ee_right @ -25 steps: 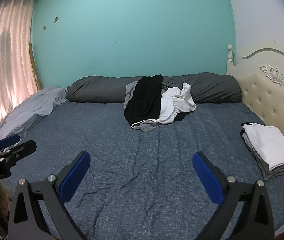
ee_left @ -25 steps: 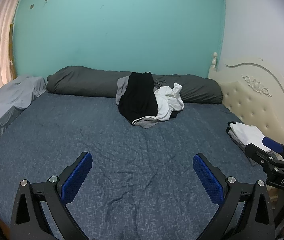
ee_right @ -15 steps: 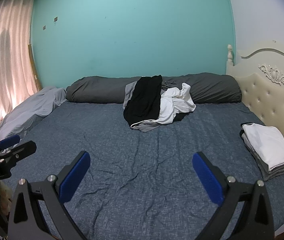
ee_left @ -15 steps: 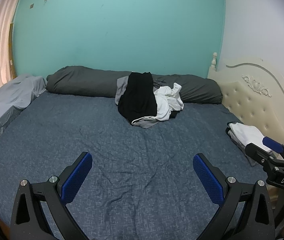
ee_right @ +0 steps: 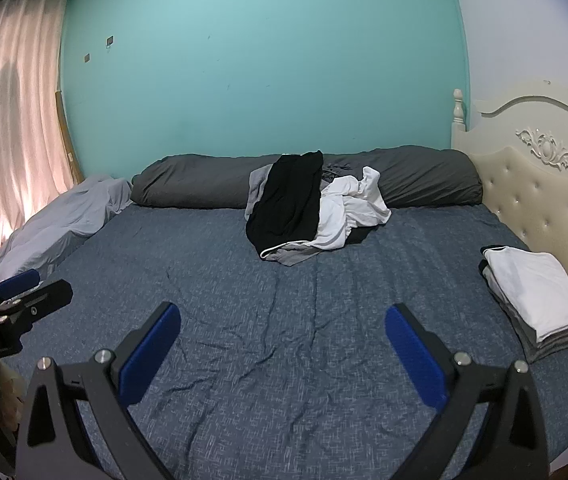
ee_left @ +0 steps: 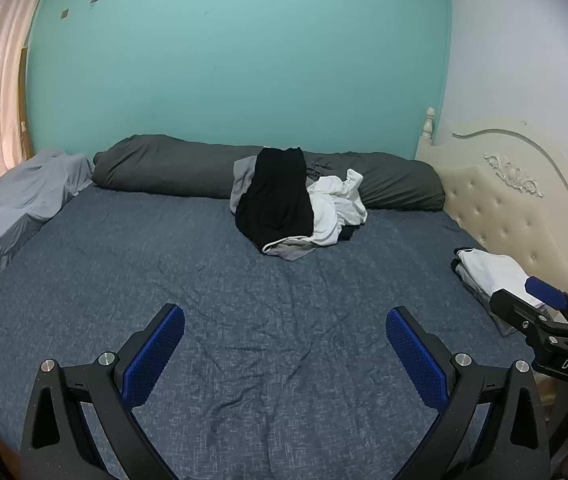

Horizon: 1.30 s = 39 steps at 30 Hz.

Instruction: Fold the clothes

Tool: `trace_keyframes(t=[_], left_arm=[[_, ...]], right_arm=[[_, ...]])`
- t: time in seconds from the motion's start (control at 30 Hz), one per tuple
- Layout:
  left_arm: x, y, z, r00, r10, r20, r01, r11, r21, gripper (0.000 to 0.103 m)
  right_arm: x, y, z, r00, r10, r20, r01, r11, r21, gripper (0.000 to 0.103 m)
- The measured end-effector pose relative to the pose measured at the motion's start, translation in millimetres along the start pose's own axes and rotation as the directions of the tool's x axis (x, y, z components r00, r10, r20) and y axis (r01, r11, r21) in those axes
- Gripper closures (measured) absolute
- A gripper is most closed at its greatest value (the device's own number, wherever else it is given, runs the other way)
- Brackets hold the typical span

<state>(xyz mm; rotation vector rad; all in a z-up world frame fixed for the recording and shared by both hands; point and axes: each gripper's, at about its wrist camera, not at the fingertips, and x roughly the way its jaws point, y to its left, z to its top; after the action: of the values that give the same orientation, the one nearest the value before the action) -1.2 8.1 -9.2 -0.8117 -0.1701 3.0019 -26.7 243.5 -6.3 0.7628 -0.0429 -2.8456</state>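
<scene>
This is a bedroom in a home. A wide bed [ee_right: 284,340] with a dark blue sheet fills most of the view. At one side stands a cream padded headboard [ee_right: 539,208] with carved ornament. A long dark grey pillow [ee_right: 204,188] lies along the turquoise wall [ee_right: 264,60], and a light grey blanket [ee_right: 60,228] is beside a window with a pink curtain [ee_right: 12,120]. Loose clothes [ee_right: 307,208] and a folded stack [ee_right: 535,300] lie on the bed.
</scene>
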Motion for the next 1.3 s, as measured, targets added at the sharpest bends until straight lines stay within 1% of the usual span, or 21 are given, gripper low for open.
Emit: trace_keyframes(t=[0.83,1.3], left_arm=[[-1,2,5,1.000,0.000,-0.006,0.000,1.000,-0.005,0.000],[6,7,5,1.000,-0.008,-0.021,0.007,1.000,-0.017,0.000]], right_arm=[[4,-3,-7,1.000,0.002,0.004,-0.002,1.000,0.007,0.000],[10,-7,-8,1.000,-0.004,-0.007,0.004,1.000,0.016,0.000]])
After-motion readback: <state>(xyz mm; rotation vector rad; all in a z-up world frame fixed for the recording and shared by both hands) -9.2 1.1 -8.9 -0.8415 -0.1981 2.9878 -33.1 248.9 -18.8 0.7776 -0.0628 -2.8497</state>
